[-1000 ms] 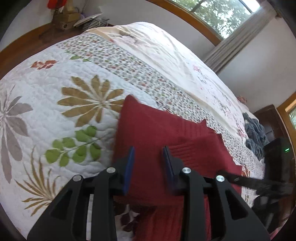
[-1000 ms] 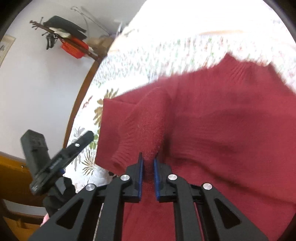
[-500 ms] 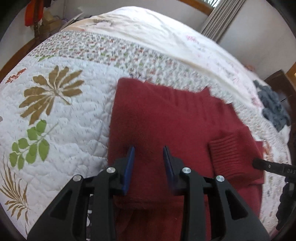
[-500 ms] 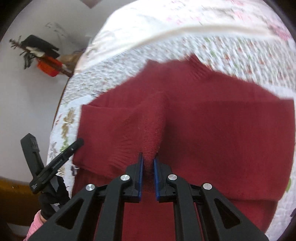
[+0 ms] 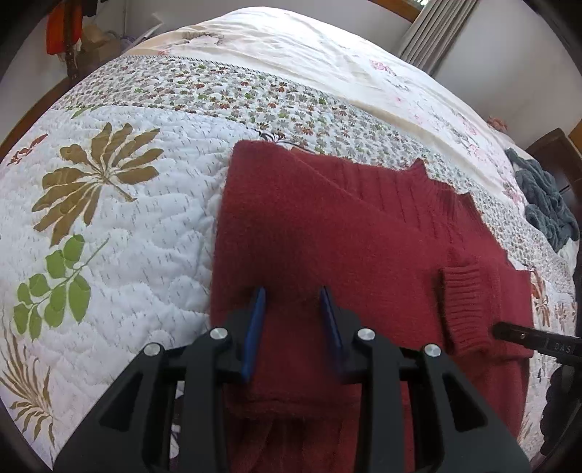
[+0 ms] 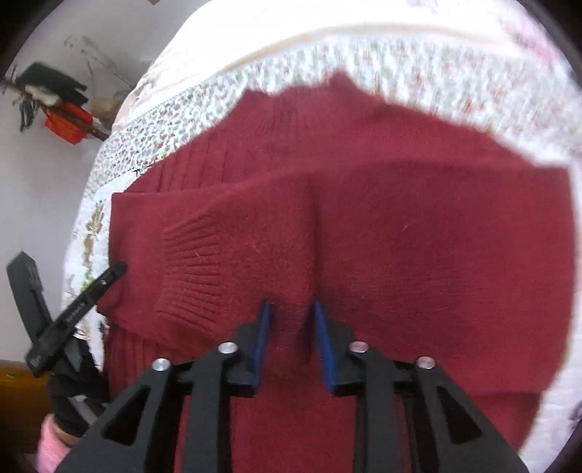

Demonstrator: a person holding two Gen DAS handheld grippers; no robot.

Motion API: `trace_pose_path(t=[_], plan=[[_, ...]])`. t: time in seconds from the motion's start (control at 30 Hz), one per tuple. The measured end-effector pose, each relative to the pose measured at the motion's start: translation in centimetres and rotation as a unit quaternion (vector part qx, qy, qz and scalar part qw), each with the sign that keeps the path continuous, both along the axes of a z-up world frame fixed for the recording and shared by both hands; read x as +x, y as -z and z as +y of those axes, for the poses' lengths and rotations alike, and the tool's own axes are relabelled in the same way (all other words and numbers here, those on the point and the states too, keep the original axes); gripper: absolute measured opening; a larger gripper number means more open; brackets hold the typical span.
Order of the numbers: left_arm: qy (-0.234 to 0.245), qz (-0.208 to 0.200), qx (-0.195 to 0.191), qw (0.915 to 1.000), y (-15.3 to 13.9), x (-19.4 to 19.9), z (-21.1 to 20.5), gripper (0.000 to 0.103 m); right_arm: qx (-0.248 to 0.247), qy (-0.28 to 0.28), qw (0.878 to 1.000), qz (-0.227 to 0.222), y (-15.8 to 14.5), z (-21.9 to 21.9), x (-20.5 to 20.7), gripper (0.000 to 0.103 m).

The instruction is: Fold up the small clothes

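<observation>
While a red sweater (image 5: 327, 236) lies flat on the quilt (image 5: 120, 225) of a wide bed, both sleeves look already folded in across its body, so the step in hand appears to be the sleeve fold just being finished; the left gripper (image 5: 293, 320) hangs low over the near left part of the knit with its blue pads (image 5: 254, 327) spread apart and nothing between them; the right gripper (image 6: 291, 338) is likewise released, its jaws parted on either side of a raised ridge of sleeve cloth (image 6: 313, 254) that they do not pinch; the ribbed cuff (image 5: 462, 305) rests on the sweater's body, near the right edge in the left view, and the collar (image 5: 422, 174) points away toward the far side of the bed; by my reading the next move calls for taking the near hem with both tools, at two well-separated points, and carrying it up toward the collar so the garment halves, without dragging the loose sleeves out of place; the soft, fuzzy knit may slide or bunch, so an even lift seems wise; a heap of blue-grey cloth (image 5: 545, 203) sits well apart at the bed's far right and is no hindrance; a curtain (image 5: 433, 32) hangs beyond; red and black items (image 6: 58, 109) stand by the wall; nothing lies across the sweater itself.
</observation>
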State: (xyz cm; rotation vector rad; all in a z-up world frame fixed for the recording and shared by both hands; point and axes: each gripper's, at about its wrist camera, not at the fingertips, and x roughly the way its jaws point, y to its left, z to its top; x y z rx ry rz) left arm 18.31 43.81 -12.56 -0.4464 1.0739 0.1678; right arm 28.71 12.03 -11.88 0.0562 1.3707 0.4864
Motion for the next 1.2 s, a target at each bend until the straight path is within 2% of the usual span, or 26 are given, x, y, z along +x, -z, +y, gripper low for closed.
trace_pose_path(t=[0.03, 0.1, 0.23, 0.3, 0.33, 0.43, 0.5, 0.53, 0.63, 0.67, 0.7, 0.8, 0.93, 1.07, 1.2], plan=[[-0.002, -0.005, 0.000, 1.0000, -0.6, -0.2, 0.0, 0.031, -0.006, -0.008, 1.000, -0.015, -0.9, 0.3, -0.3, 0.030], [-0.001, -0.023, -0.003, 0.9997, -1.8, -0.5, -0.3, 0.031, 0.002, -0.028, 0.999, -0.031, -2.6, 1.5, -1.0, 0.040], [0.021, -0.039, -0.018, 0.9988, -3.0, 0.1, -1.6, 0.031, 0.004, -0.087, 0.995, -0.040, -3.8, 5.6, -2.4, 0.050], [0.029, -0.033, -0.024, 0.9987, -2.7, 0.5, -2.2, 0.031, -0.013, -0.114, 0.992, -0.050, -3.4, 7.8, -3.1, 0.066], [0.033, -0.026, -0.022, 0.9989, -2.1, 0.8, -2.4, 0.031, -0.025, -0.121, 0.991, -0.057, -3.1, 8.7, -3.4, 0.070], [0.031, -0.002, -0.032, 0.9990, 0.0, 1.1, -2.3, 0.031, -0.058, -0.135, 0.987, -0.062, -1.5, 10.6, -3.7, 0.071], [0.024, -0.003, -0.047, 0.9986, 0.9, 0.9, -1.8, 0.031, -0.095, -0.136, 0.984, -0.065, -0.1, 11.5, -3.6, 0.071], [0.024, -0.007, -0.050, 0.9985, 1.0, 0.8, -1.7, 0.031, -0.114, -0.137, 0.981, -0.071, 0.5, 11.6, -3.7, 0.070], [0.032, -0.008, -0.041, 0.9986, 1.1, 0.8, -1.9, 0.031, -0.128, -0.127, 0.980, -0.082, 1.1, 10.9, -3.3, 0.045], [0.035, -0.006, -0.036, 0.9987, 1.1, 0.8, -2.0, 0.031, -0.125, -0.117, 0.982, -0.084, 0.9, 10.5, -3.1, 0.028], [0.036, -0.006, -0.033, 0.9988, 1.1, 0.8, -2.1, 0.031, -0.115, -0.101, 0.985, -0.079, 0.5, 9.6, -2.5, 0.020], [0.033, -0.006, -0.034, 0.9989, 1.1, 0.8, -2.1, 0.031, -0.046, -0.058, 0.996, -0.050, -0.5, 6.6, -1.2, 0.014], [0.034, -0.005, -0.028, 0.9990, 1.2, 0.8, -2.2, 0.031, 0.010, 0.007, 0.999, -0.043, -2.2, 1.4, -0.2, 0.014], [0.033, -0.005, -0.027, 0.9991, 1.2, 1.0, -2.2, 0.031, 0.031, 0.067, 0.997, -0.033, -2.9, -4.1, 0.9, 0.013], [0.034, -0.006, -0.026, 0.9991, 1.3, 1.0, -2.1, 0.031, 0.054, 0.106, 0.993, 0.009, -1.0, -8.9, 1.9, 0.013]])
